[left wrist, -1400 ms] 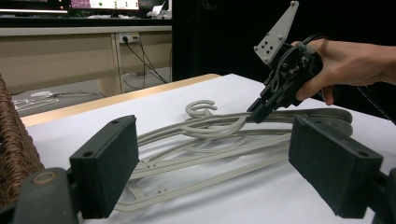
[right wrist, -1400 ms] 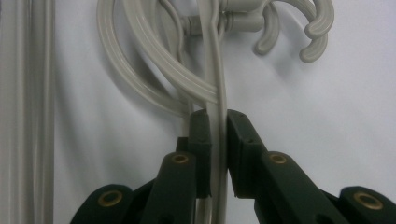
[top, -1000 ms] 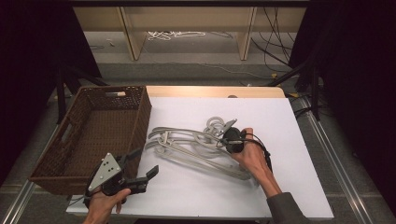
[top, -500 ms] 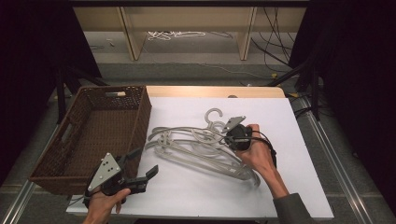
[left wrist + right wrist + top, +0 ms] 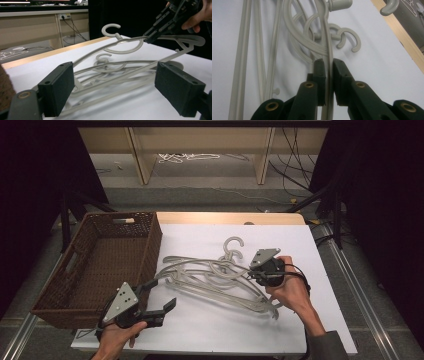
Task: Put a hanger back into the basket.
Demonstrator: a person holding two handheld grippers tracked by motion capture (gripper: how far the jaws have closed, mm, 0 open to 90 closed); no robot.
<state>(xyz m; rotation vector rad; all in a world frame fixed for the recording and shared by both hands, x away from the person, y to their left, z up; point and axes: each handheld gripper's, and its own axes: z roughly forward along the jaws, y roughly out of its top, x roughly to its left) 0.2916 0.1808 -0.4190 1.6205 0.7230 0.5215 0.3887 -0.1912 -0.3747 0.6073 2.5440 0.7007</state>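
Several grey plastic hangers (image 5: 200, 279) lie tangled in the middle of the white table (image 5: 220, 332). My right gripper (image 5: 251, 271) is shut on the arm of one hanger (image 5: 327, 37), close to its hook. That hanger is raised off the pile, hook (image 5: 111, 27) up, in the left gripper view, where the right gripper (image 5: 152, 38) clamps it. My left gripper (image 5: 162, 294) is open near the table's front left, low over the surface. Its jaws point at the pile with nothing between the pads (image 5: 58, 91).
A brown wicker basket (image 5: 150, 245) stands at the left edge of the table, beside the left hand. A wooden strip (image 5: 225, 218) runs along the table's far edge. Shelving and loose cables sit on the floor beyond.
The right gripper has moved to the right and up with its hanger, drawing it out of the pile. The left gripper has stayed where it was, open.
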